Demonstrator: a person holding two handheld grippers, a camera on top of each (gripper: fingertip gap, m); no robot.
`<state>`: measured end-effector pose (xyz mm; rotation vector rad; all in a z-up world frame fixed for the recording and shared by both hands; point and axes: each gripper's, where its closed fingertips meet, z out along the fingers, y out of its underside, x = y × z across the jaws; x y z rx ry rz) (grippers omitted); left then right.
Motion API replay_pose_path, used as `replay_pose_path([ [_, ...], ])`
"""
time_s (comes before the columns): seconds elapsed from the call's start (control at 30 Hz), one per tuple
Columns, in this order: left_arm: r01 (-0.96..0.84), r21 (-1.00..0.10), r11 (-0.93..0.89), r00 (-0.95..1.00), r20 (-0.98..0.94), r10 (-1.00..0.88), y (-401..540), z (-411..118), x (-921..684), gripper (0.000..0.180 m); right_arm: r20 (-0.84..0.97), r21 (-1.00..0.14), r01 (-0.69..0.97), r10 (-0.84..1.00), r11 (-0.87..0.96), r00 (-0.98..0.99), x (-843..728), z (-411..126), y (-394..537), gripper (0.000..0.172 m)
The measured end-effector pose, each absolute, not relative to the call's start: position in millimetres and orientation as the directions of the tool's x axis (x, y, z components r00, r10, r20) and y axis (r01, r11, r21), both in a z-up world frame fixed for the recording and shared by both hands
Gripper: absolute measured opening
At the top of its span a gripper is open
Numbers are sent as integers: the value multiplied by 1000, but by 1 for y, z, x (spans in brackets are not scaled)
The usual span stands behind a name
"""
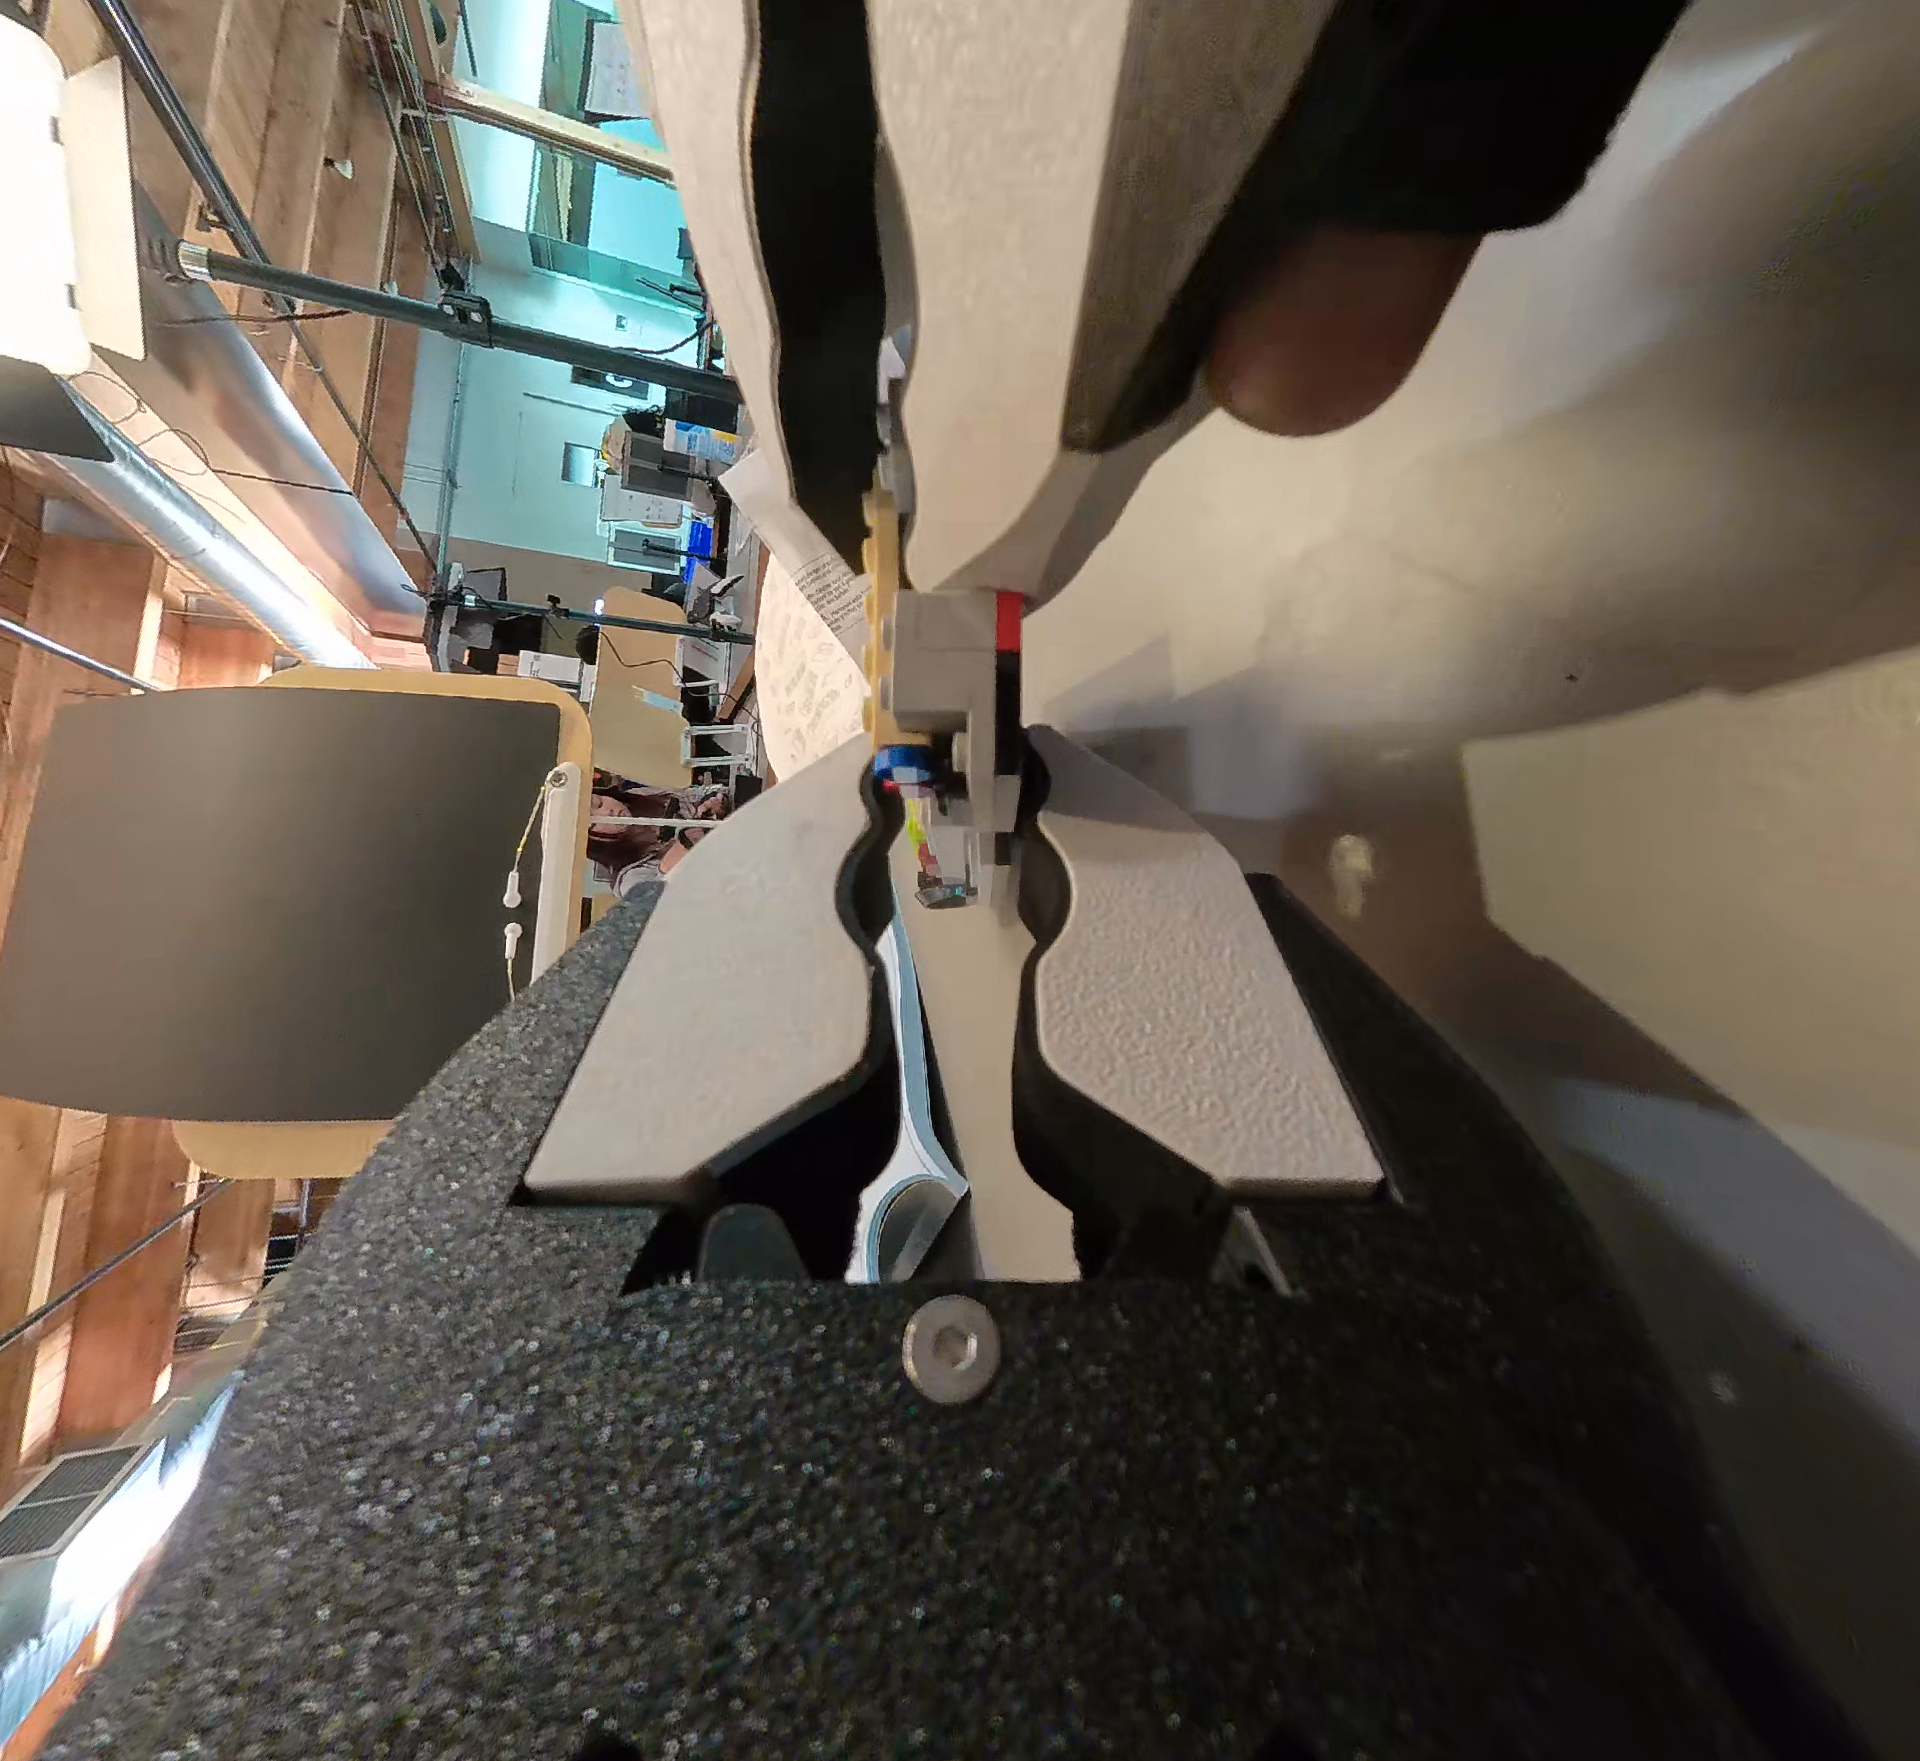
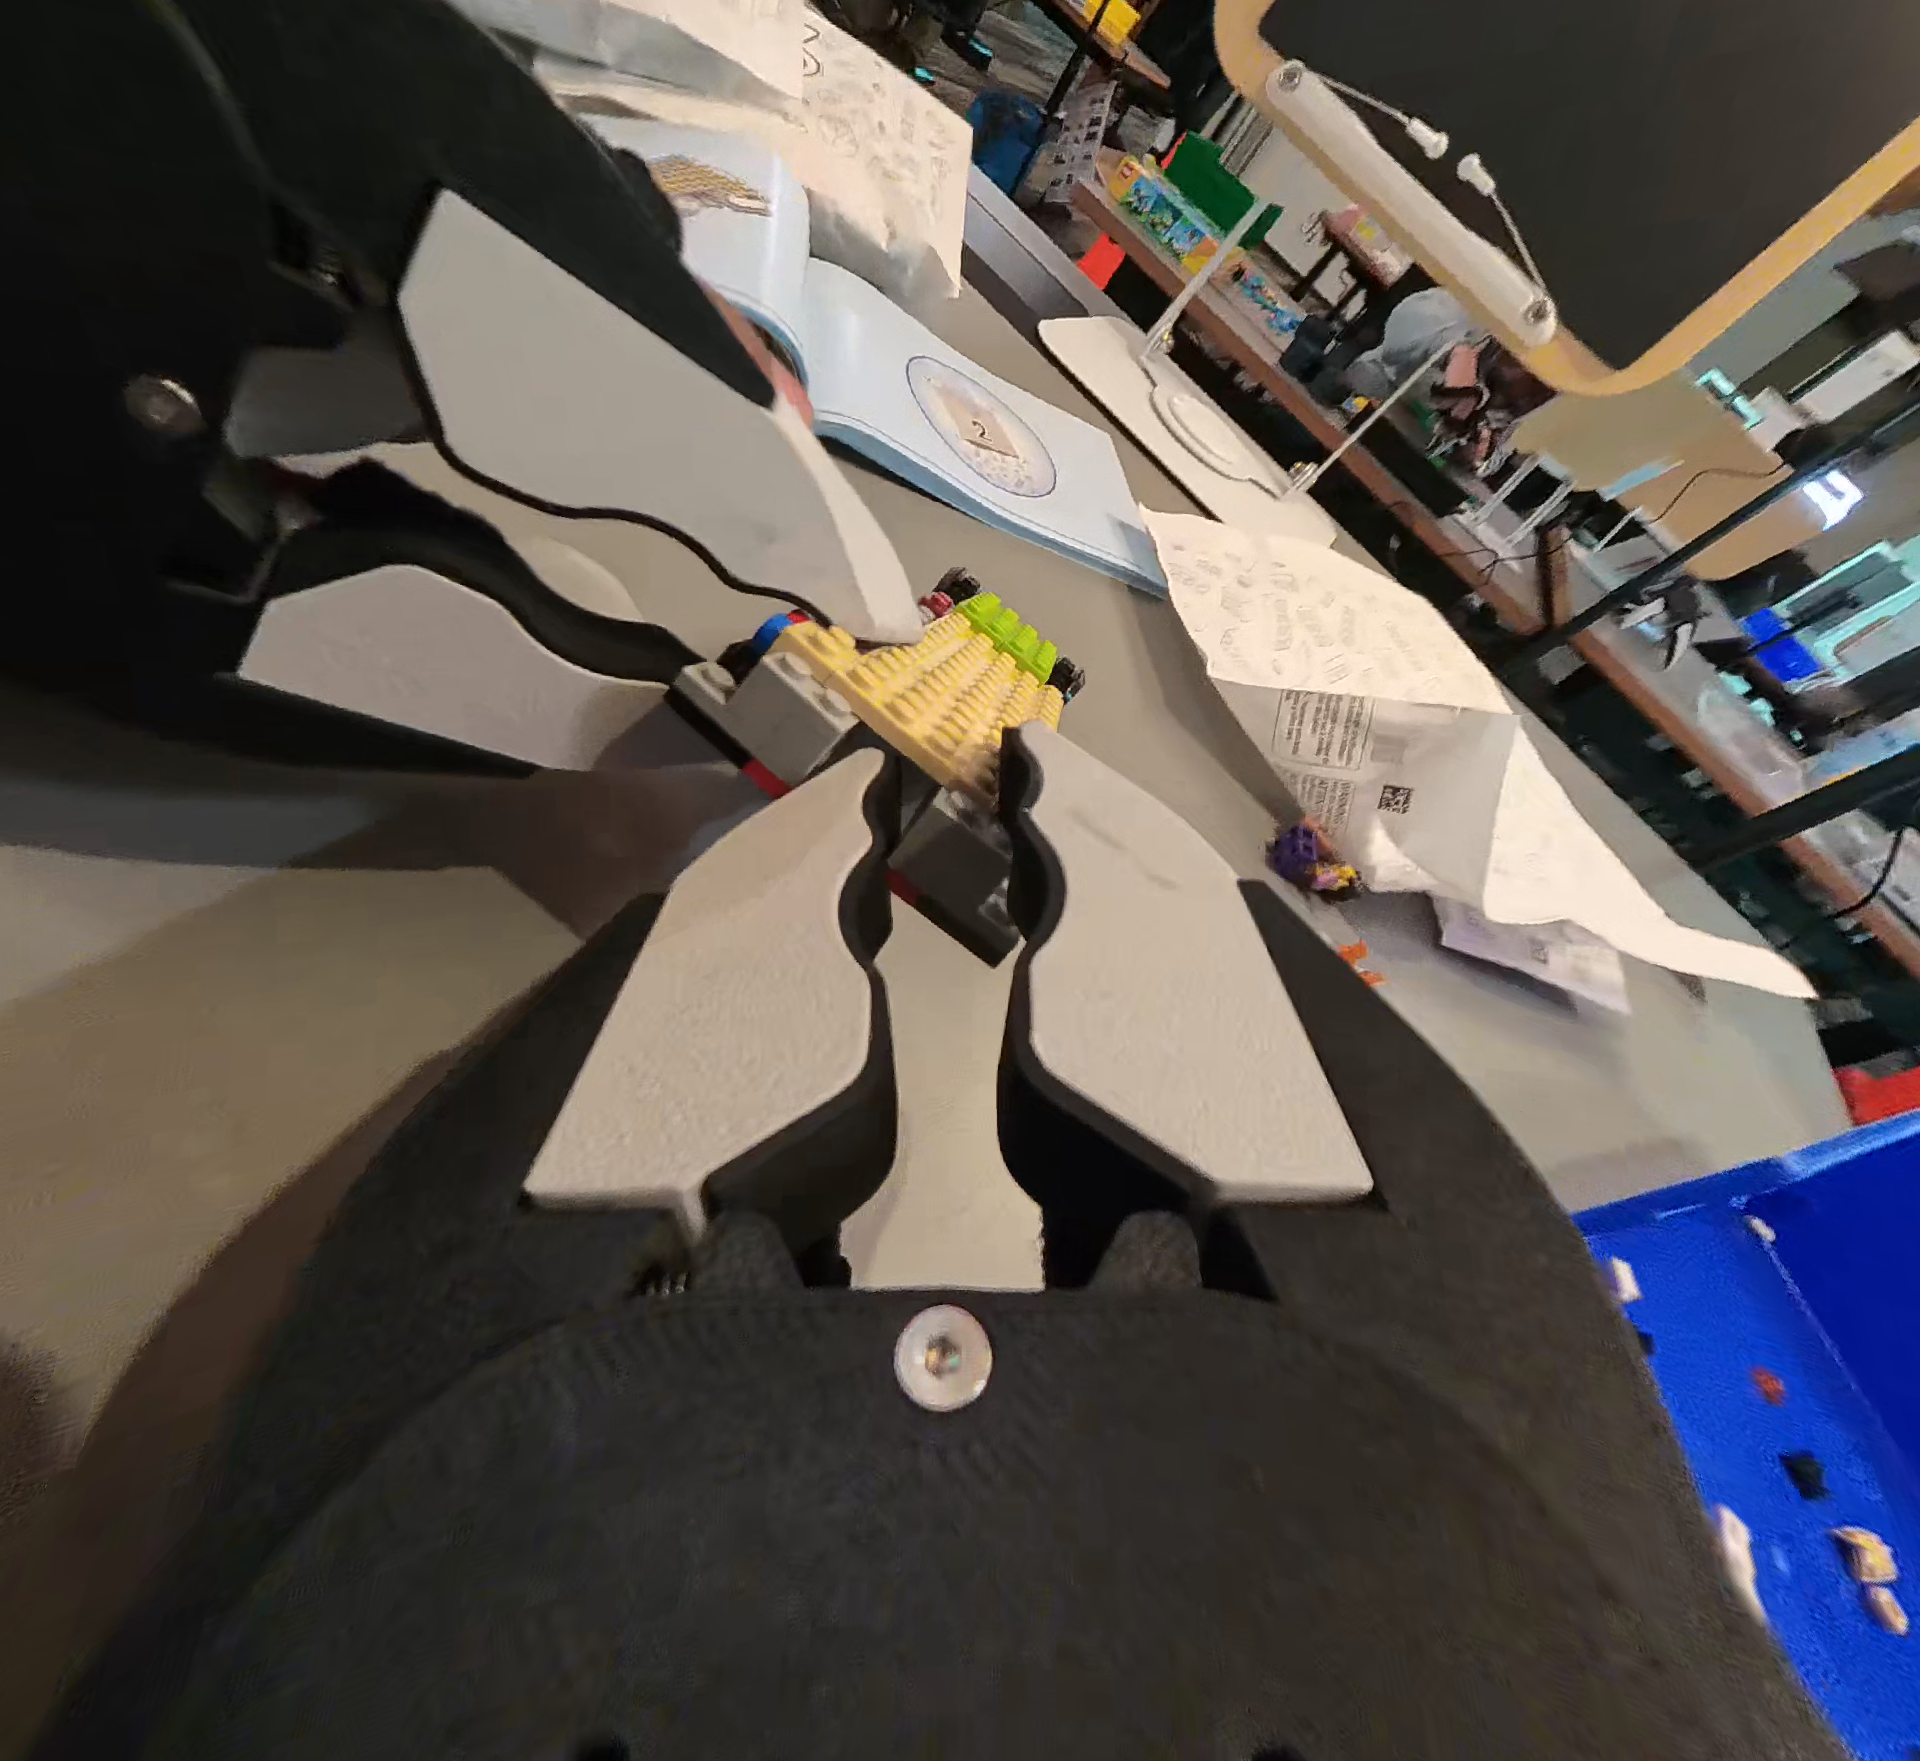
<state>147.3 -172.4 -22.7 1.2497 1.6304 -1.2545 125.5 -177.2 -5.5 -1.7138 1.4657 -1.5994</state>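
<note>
Grey tabletop (image 1: 1558, 516), workshop clutter behind. Left wrist view: left gripper (image 1: 951, 807) clamped narrowly on brick model (image 1: 940, 662). Right wrist view: right gripper (image 2: 940, 776) pinching the model's dark grey end above the table. Risk: opposing pulls could pop bricks apart near paper bag (image 2: 1351, 672).

Bright indoor light, motion blur, fisheye edges
</note>
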Motion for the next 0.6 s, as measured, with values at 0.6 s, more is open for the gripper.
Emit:
replay_pose_path([
  [0.6, 962, -271, 34, -271, -931, 244, -173, -21, 146, 20, 296, -904, -375, -932, -203, -209, 123, -7, -176, 18],
])
